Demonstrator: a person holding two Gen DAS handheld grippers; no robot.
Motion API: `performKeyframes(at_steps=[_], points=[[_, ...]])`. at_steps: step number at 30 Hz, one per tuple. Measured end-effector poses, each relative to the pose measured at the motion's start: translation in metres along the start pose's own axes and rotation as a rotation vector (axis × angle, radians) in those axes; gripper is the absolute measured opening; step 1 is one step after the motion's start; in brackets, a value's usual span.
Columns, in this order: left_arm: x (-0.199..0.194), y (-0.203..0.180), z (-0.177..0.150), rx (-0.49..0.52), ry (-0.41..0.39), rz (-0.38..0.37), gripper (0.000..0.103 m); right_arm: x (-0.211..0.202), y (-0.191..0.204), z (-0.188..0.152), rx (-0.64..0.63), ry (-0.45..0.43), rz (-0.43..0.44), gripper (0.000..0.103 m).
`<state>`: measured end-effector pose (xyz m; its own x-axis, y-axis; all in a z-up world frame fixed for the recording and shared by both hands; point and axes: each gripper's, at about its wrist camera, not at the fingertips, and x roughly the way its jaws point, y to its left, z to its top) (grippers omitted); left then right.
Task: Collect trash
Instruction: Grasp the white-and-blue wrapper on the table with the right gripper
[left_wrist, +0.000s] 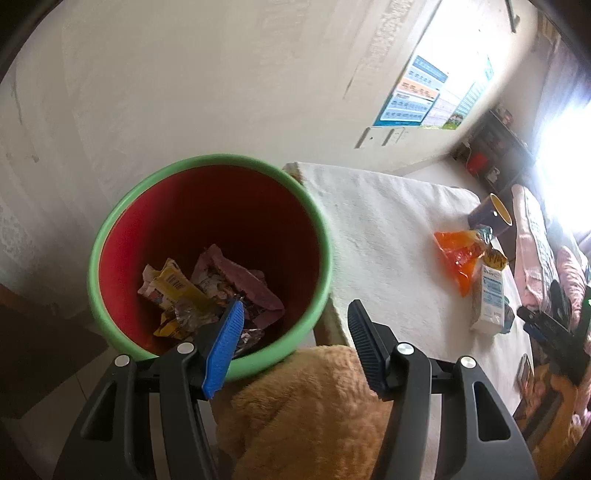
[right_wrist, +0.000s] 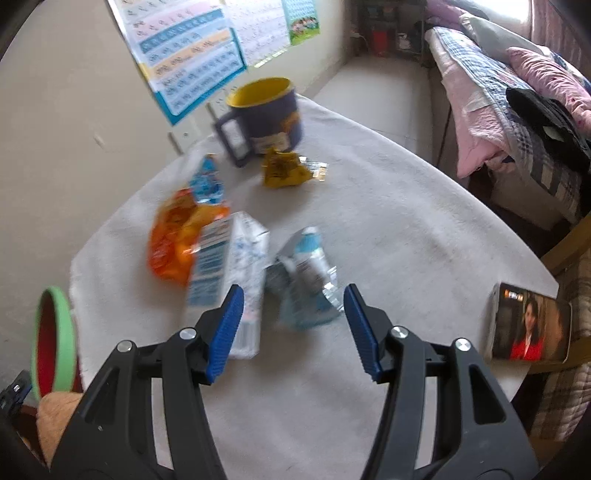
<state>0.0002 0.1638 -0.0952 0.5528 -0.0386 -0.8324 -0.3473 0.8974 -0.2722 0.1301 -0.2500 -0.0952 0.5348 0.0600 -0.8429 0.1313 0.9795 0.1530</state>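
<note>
- Hovering above the bin (left_wrist: 210, 254), my left gripper (left_wrist: 293, 319) has its jaws spread wide with nothing between them.
- The bin is red inside with a green rim and stands just beside the edge of the table (left_wrist: 388, 236); crumpled wrappers (left_wrist: 207, 291) lie at its bottom, yellow, purple and silvery ones among them.
- A tan fuzzy cloth (left_wrist: 306, 410) shows below my left gripper, near the bin's rim.
- My right gripper (right_wrist: 293, 325) is over the white-covered table, jaws wide apart and holding nothing.
- Between and just beyond its fingers lie a white and blue carton (right_wrist: 229, 280) and a crushed clear plastic bottle (right_wrist: 304, 280) with a light blue label, side by side.
- An orange snack bag (right_wrist: 177, 243) lies at the carton's far left, touching it; a yellow wrapper (right_wrist: 284, 170) sits farther back, just before a dark blue mug (right_wrist: 266, 118) with a yellow inside.
- A phone (right_wrist: 528, 328) with a lit screen lies at the table's right edge.
</note>
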Motion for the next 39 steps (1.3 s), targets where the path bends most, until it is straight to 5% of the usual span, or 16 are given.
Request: performKeyframes(at_steps=[6, 8, 13, 20, 25, 28, 31, 39], points=[[-0.005, -0.014, -0.003, 0.036, 0.01, 0.002, 0.056, 0.036, -0.006, 0.009, 0.032, 0.044, -0.014, 0.054], [-0.006, -0.019, -0.005, 0.051, 0.014, 0.003, 0.056, 0.044, -0.005, 0.007, 0.029, 0.075, -0.011, 0.035], [-0.005, -0.034, -0.012, 0.1, 0.031, 0.013, 0.056, 0.037, -0.002, -0.006, 0.003, 0.083, 0.063, 0.025], [0.004, -0.071, -0.017, 0.182, 0.052, 0.007, 0.056, -0.006, -0.019, -0.07, 0.006, 0.149, 0.178, 0.025], [0.021, -0.129, -0.019, 0.277, 0.077, -0.067, 0.056, -0.025, -0.02, -0.119, -0.015, 0.196, 0.218, 0.025], [0.033, -0.177, -0.023, 0.351, 0.083, -0.117, 0.061, -0.029, -0.022, -0.122, -0.02, 0.183, 0.218, 0.027], [0.046, -0.229, -0.023, 0.431, 0.074, -0.157, 0.064, -0.031, -0.026, -0.121, -0.004, 0.168, 0.21, 0.046], [0.098, -0.304, -0.017, 0.5, 0.116, -0.116, 0.065, -0.051, -0.036, -0.118, -0.021, 0.084, 0.184, 0.055]])
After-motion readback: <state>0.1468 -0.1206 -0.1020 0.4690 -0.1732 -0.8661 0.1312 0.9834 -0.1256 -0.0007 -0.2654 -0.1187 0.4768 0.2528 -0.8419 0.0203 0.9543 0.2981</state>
